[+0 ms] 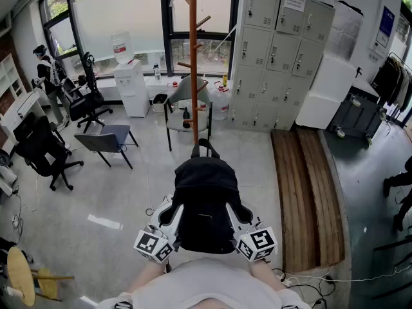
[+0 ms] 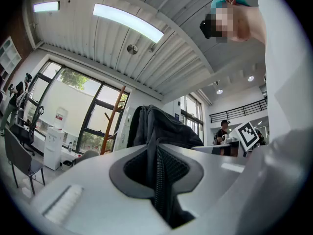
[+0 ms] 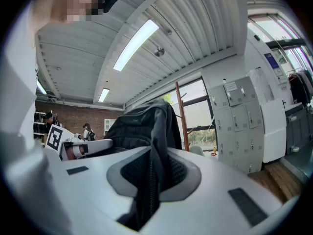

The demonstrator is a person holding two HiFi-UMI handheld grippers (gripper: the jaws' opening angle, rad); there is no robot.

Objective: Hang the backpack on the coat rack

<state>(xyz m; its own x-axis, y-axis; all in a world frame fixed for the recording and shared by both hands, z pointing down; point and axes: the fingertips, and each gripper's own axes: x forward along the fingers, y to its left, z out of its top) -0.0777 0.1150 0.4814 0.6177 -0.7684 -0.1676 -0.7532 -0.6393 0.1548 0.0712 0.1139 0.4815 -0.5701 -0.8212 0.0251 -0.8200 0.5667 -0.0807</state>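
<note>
The black backpack [image 1: 205, 198] hangs in the air in front of the person, above the floor. Its top loop [image 1: 205, 148] points ahead toward the coat rack [image 1: 193, 63]. The rack is well apart from it, over by the window. A chair [image 1: 187, 111] stands just beside the rack's pole and grey lockers [image 1: 277, 50] are to the right.

Several things could go wrong from here. The loop is limp and neither gripper holds it, so it may fold flat and slide past a peg instead of catching. The pegs look short and slanted, so a loop that only half catches could slip off once the bag's weight comes onto it. The pole is thin, so a bump from the bag, or its load on one side, could rock the rack. The chair stands close enough to block the approach at its base. A strap could also creep out of the narrow pads while the bag is lifted.

The left hand-held gripper [image 2: 159, 165] has its jaws nearly together, clamped on a padded, mesh-edged strap [image 2: 161, 190] of the backpack. The right hand-held gripper [image 3: 151, 173] is pinched the same way on the other strap [image 3: 146, 195]. Between them they carry the whole bag.
</note>
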